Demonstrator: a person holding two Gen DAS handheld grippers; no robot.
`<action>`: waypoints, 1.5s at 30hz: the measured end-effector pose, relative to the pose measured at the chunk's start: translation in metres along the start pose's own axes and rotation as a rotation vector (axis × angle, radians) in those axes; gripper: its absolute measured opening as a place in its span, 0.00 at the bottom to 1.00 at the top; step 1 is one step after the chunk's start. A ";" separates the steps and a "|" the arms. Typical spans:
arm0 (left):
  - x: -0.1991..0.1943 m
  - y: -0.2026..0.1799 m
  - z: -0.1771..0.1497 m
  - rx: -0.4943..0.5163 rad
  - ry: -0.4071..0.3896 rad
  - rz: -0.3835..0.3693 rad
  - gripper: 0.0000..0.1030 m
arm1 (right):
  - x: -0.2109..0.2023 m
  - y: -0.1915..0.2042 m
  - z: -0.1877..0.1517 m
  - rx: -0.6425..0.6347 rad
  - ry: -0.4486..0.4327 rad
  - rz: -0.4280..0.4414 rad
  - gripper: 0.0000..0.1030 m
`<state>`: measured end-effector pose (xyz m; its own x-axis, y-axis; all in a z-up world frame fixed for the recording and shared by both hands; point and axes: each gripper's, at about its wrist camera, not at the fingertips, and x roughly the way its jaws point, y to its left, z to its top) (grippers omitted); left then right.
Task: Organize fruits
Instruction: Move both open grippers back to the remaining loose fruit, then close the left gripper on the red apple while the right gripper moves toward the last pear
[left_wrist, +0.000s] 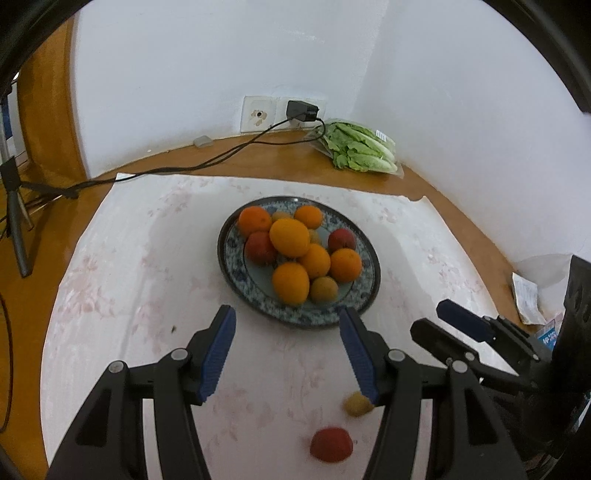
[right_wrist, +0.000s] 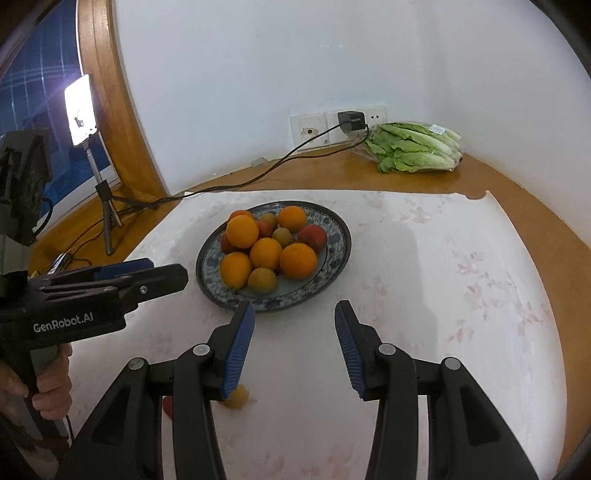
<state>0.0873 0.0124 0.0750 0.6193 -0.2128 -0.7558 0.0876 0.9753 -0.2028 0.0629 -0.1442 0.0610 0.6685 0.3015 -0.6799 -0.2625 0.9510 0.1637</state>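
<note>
Two fruits, a red one (left_wrist: 330, 444) and a yellowish one (left_wrist: 357, 404), lie loose short of the heaped plate (left_wrist: 236, 280), seemingly next to fetch, so your left gripper (left_wrist: 286, 354) and right gripper (right_wrist: 293, 350) hover spread, empty.

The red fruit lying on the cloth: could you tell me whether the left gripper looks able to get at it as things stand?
Probably yes. The red fruit lies alone on the cloth, just below the open, empty left gripper, with nothing over it. The yellow fruit sits close beside it, partly behind one finger, and might get nudged.
</note>
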 end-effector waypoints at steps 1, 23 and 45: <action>-0.001 0.000 -0.003 0.000 0.002 0.000 0.60 | -0.002 0.000 -0.002 0.002 0.001 0.000 0.45; -0.006 -0.014 -0.064 0.009 0.090 -0.018 0.60 | -0.021 -0.003 -0.040 0.067 0.035 0.005 0.45; 0.008 -0.026 -0.086 0.054 0.143 -0.021 0.42 | -0.020 -0.014 -0.050 0.120 0.053 0.008 0.45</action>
<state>0.0230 -0.0203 0.0207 0.5000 -0.2354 -0.8334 0.1434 0.9716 -0.1884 0.0184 -0.1672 0.0366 0.6285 0.3081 -0.7142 -0.1803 0.9509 0.2515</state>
